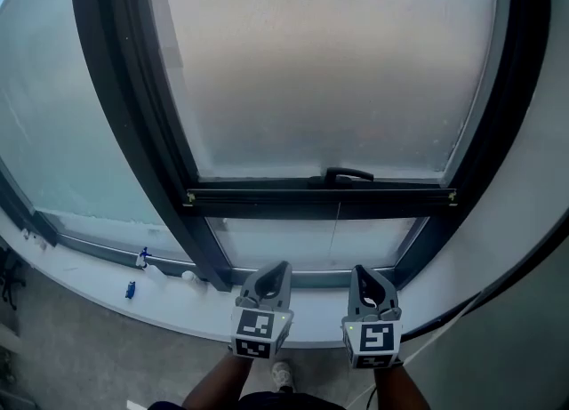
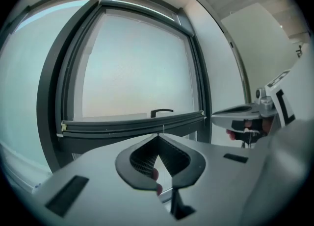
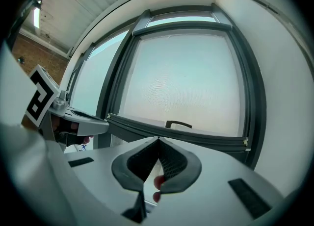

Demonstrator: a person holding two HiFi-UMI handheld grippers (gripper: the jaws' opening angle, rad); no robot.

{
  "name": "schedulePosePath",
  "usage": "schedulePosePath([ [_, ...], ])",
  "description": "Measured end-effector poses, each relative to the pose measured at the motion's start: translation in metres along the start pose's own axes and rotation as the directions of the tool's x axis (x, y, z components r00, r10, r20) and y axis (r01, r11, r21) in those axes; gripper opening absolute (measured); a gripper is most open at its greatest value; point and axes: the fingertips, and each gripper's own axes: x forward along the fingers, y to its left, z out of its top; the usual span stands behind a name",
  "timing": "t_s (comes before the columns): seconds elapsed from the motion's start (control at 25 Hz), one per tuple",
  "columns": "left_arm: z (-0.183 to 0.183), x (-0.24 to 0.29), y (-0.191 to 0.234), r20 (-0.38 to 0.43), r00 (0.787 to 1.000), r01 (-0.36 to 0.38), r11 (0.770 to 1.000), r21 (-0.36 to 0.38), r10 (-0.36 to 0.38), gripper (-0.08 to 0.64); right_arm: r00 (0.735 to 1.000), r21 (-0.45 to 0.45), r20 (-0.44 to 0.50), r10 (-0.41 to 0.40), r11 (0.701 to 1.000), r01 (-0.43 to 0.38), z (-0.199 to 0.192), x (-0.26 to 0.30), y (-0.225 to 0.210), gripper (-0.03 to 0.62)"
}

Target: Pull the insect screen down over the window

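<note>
The insect screen point(image 1: 329, 70) hangs as a hazy grey mesh sheet across the upper and middle part of the window point(image 1: 302, 244), stretched flat between the dark side rails of the frame point(image 1: 124, 124). Its lower edge is a dark bottom bar point(image 1: 267, 196) that lies level, with a pale cap at each end where it meets the rails. A small dark handle point(image 1: 348, 173) sits on the bar just right of its middle, and a thin cord point(image 1: 337, 230) hangs straight down from the bar. Under the bar a strip of pane stays uncovered, down to the frame's lower rail
</note>
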Motion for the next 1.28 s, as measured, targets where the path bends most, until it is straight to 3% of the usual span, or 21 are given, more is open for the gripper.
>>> schedulePosePath([
  [0.16, 0.01, -0.024, -0.034, 0.061, 0.997, -0.042, 0.999, 0.014, 0.042, 0.003, 1.0, -0.048, 0.011, 0.009, 0.999, -0.008, -0.009, -0.038, -0.018, 0.005],
  [0.6, -0.011, -0.078, -0.107, 0.036, 0.994, -0.102, 0.994, -0.025, 0.103, 0.003, 0.998, -0.026, 0.019, 0.052, 0.998, -0.052, -0.029, -0.127, -0.038, 0.005],
  [0.88, -0.036, -0.109, -0.13, -0.008, 0.99, -0.141, 0.989, -0.038, 0.141, 0.002, 0.996, -0.01, -0.009, 0.084, 0.996, -0.084, -0.051, -0.162, -0.035, 0.005],
  [1.28, -0.028, -0.141, -0.139, -0.007, 0.992, -0.128, 0.991, -0.029, 0.128, 0.003, 0.999, -0.003, 0.001, 0.053, 0.999, -0.053, -0.048, -0.192, -0.026, 0.005],
])
